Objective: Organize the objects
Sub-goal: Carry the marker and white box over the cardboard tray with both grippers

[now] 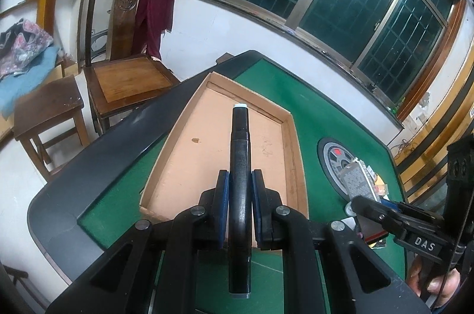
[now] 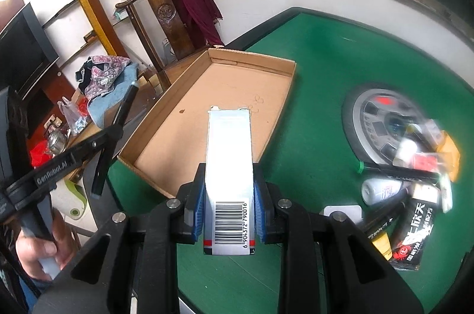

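Over cardboard tray point(image 1: 189, 148) | left tongs point(image 1: 240, 195) tilted down, clamping black marker point(image 1: 240, 154) | right tongs point(image 2: 228, 195) tilted down, clamping white carton point(image 2: 229, 163)

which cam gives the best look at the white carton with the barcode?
Right wrist view. The white carton fills the centre, clamped in the right gripper, barcode legible, poking over the cardboard tray. The left wrist view shows that gripper at its right edge, with only a blurred pale patch of the carton.
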`<state>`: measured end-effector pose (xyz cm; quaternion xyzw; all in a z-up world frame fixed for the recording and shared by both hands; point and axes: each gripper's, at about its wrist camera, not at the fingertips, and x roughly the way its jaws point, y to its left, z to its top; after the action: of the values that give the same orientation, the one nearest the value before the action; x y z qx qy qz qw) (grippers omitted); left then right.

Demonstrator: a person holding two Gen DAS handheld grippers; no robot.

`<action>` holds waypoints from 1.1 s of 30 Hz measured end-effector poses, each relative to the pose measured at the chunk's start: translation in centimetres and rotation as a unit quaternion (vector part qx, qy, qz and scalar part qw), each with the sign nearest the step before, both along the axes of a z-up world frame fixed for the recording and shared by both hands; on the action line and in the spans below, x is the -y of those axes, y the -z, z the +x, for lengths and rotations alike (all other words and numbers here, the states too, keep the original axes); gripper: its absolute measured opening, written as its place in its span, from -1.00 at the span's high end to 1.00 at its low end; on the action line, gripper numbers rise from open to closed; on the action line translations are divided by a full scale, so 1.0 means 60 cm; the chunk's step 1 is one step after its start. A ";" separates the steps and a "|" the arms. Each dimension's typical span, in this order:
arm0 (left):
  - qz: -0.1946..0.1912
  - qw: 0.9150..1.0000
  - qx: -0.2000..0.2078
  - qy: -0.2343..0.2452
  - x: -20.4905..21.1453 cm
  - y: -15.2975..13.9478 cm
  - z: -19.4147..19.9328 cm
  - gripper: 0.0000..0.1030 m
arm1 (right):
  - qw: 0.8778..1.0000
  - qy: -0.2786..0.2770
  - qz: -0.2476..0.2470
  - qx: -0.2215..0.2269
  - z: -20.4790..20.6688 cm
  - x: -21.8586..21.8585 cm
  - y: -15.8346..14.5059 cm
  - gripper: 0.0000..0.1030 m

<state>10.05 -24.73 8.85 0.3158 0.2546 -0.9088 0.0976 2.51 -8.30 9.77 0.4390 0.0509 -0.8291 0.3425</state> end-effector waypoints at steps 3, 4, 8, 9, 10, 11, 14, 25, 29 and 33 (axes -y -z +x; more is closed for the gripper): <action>0.002 1.000 -0.002 0.000 -0.003 -0.002 0.004 0.77 | 1.000 0.004 -0.002 0.007 -0.001 0.004 -0.001 0.53; 0.002 1.000 -0.004 0.000 -0.005 -0.004 0.007 0.77 | 1.000 0.005 -0.002 0.007 0.000 0.006 -0.002 0.53; -0.005 1.000 -0.006 0.002 -0.018 -0.012 0.020 0.77 | 1.000 0.006 -0.001 0.005 0.014 0.006 -0.006 0.53; -0.006 1.000 -0.006 0.002 -0.020 -0.014 0.022 0.77 | 1.000 0.006 -0.002 0.004 0.017 0.005 -0.009 0.53; -0.011 1.000 -0.006 0.004 -0.025 -0.017 0.025 0.77 | 1.000 0.006 -0.003 0.001 0.022 0.005 -0.011 0.53; -0.012 1.000 -0.007 0.005 -0.027 -0.018 0.027 0.77 | 1.000 0.006 -0.004 -0.001 0.025 0.005 -0.013 0.53; -0.016 1.000 -0.009 0.009 -0.033 -0.023 0.031 0.77 | 1.000 0.008 -0.007 -0.002 0.029 0.005 -0.017 0.53; -0.002 1.000 -0.004 0.020 -0.012 -0.003 -0.001 0.77 | 1.000 0.015 0.010 0.009 0.004 0.024 -0.005 0.53; 0.002 1.000 0.002 0.020 -0.002 0.005 -0.015 0.77 | 1.000 0.017 0.014 0.016 -0.013 0.038 0.003 0.53; 0.002 1.000 0.010 0.021 0.004 0.014 -0.031 0.77 | 0.999 0.019 0.014 0.027 -0.034 0.048 0.012 0.53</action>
<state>8.18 -24.97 8.02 0.3306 0.2484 -0.9069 0.0804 0.47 -11.15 9.03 0.4668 0.0444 -0.8226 0.3215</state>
